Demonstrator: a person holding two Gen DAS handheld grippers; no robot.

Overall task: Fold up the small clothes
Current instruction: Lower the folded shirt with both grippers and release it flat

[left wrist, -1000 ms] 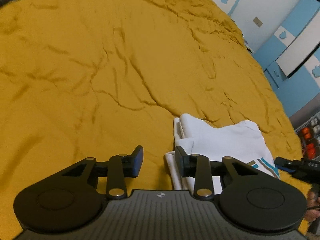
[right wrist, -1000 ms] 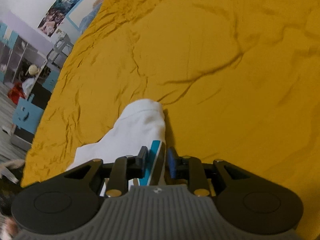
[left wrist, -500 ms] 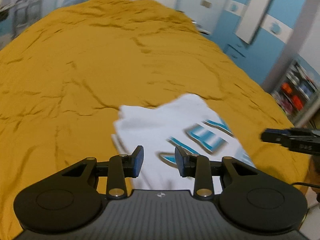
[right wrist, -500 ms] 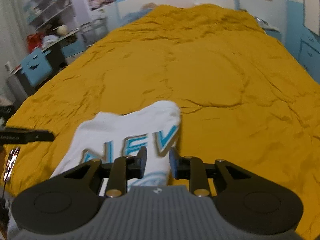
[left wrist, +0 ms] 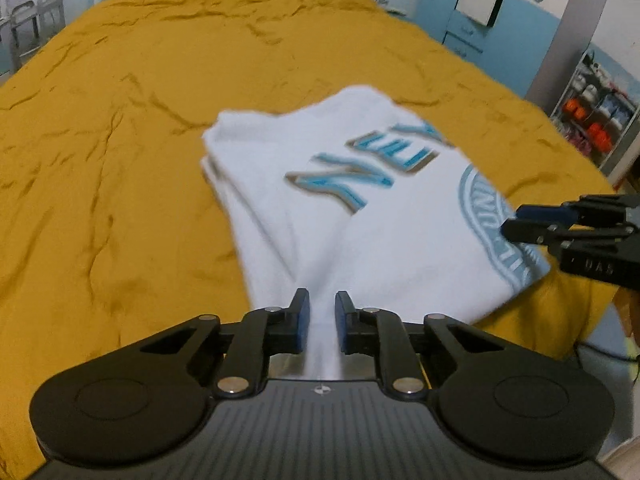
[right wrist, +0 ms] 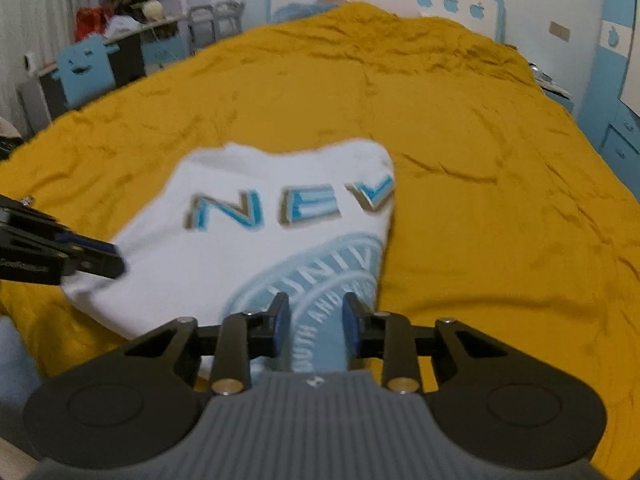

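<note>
you have turned the white shirt [left wrist: 360, 216] around on the yellow bed [left wrist: 120, 160]. a second ago it was a small folded bundle lying off to one side, and you could see almost no print. now the blue letters [left wrist: 360, 164] and the round blue badge [right wrist: 320, 280] face up, and the shirt lies spread out in front of both tools, in the middle of the near part of the bed.

your left gripper [left wrist: 322, 322] has a ridge of white cloth between its jaws. those jaws are closing right now. a thin gap still shows on each side of the cloth, so i would not call it a firm pinch yet.

your right gripper [right wrist: 316, 328] has the badge end of the shirt running between its jaws. they look set on the cloth, with the fabric bunched up between them. a second ago it held the shirt edge more tightly.

the shirt is blurry in both views, so it is likely moving.

for the fold, i think this means the shirt is now lined up the way you want, with each tool at a near corner. the next fold is not yet made.
</note>
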